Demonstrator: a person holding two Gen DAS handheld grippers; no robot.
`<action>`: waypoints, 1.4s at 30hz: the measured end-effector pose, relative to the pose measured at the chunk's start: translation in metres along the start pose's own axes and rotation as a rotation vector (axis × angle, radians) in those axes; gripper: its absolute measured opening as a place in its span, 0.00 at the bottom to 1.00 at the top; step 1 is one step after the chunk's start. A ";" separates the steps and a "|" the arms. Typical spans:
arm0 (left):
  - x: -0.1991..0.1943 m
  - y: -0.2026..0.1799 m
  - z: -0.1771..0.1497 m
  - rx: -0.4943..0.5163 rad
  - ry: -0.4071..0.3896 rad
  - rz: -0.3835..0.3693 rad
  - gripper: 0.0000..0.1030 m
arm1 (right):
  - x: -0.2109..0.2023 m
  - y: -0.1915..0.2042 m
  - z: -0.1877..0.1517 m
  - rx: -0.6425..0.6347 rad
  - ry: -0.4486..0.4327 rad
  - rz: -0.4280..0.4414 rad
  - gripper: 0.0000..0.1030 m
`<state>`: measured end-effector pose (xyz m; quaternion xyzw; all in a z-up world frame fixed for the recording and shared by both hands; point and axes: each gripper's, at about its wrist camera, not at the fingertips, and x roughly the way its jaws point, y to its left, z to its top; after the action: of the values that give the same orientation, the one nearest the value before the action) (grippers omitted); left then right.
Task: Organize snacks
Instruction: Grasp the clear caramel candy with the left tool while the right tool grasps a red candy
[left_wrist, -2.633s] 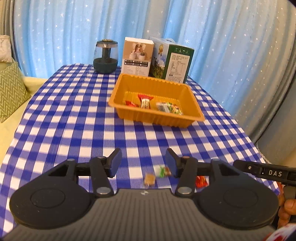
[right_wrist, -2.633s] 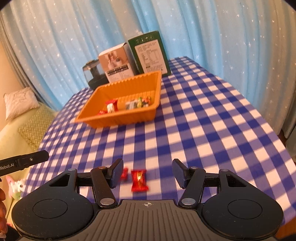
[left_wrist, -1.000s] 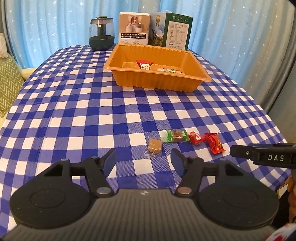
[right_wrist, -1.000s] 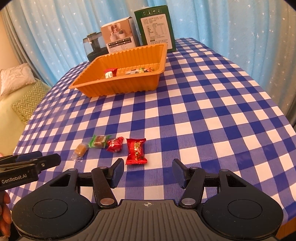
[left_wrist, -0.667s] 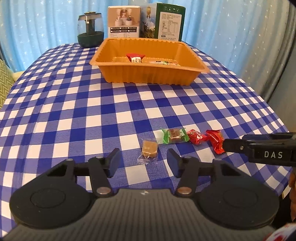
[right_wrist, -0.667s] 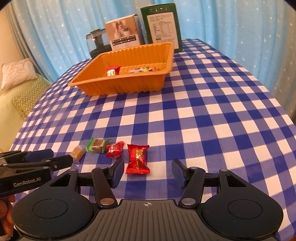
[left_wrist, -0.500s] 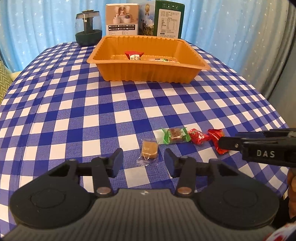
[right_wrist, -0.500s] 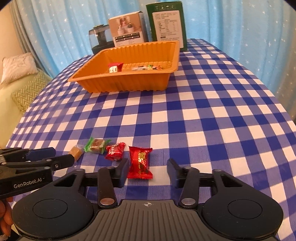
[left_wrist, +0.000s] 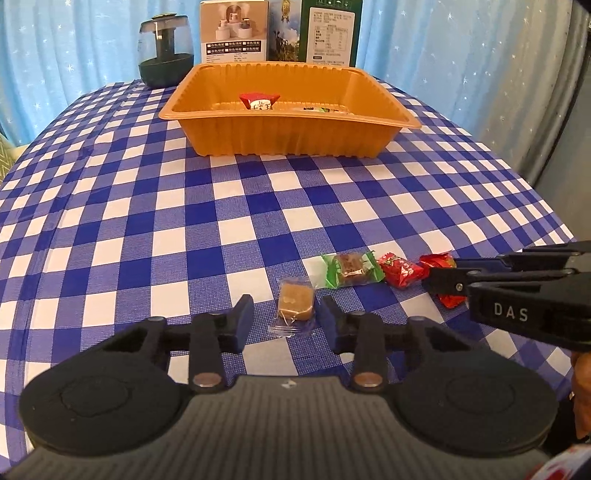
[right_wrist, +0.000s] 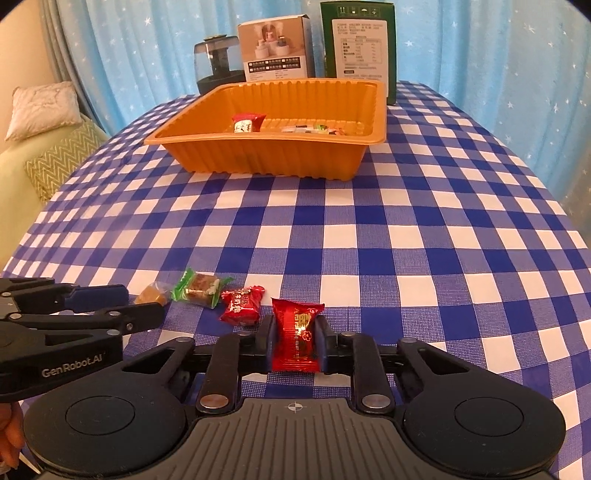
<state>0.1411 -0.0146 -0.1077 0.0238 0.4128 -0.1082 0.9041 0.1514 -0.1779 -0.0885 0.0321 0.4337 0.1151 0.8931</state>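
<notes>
Several wrapped snacks lie in a row near the table's front edge. My left gripper (left_wrist: 284, 317) is open, its jaws on either side of a tan candy in clear wrap (left_wrist: 294, 302). A green-wrapped snack (left_wrist: 351, 266) and a small red candy (left_wrist: 400, 268) lie to its right. My right gripper (right_wrist: 296, 341) is shut on a red packet (right_wrist: 297, 338), still down at the cloth. It also shows in the left wrist view (left_wrist: 443, 282). The orange tray (left_wrist: 280, 136) stands farther back with several snacks inside.
A dark jar (left_wrist: 165, 50), a white box (left_wrist: 234, 31) and a green box (left_wrist: 328, 31) stand behind the tray against blue curtains. A sofa with cushions (right_wrist: 44, 147) is off the table's left side. The blue checked cloth (right_wrist: 424, 240) covers the table.
Both grippers came down and forward to the snack row. My right gripper closed on the red packet. My left gripper narrowed around the tan candy but stays open.
</notes>
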 end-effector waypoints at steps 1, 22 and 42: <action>0.001 -0.001 0.001 0.004 0.001 0.000 0.30 | 0.000 -0.001 0.000 0.001 -0.001 -0.001 0.21; -0.035 -0.010 -0.007 -0.002 -0.032 0.009 0.19 | -0.033 -0.004 -0.004 0.031 -0.036 0.008 0.20; -0.025 -0.012 -0.027 0.033 0.029 0.028 0.20 | -0.035 -0.006 -0.009 0.028 -0.018 0.009 0.20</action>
<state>0.1026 -0.0184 -0.1068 0.0460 0.4239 -0.1020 0.8988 0.1244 -0.1928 -0.0680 0.0477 0.4273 0.1124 0.8958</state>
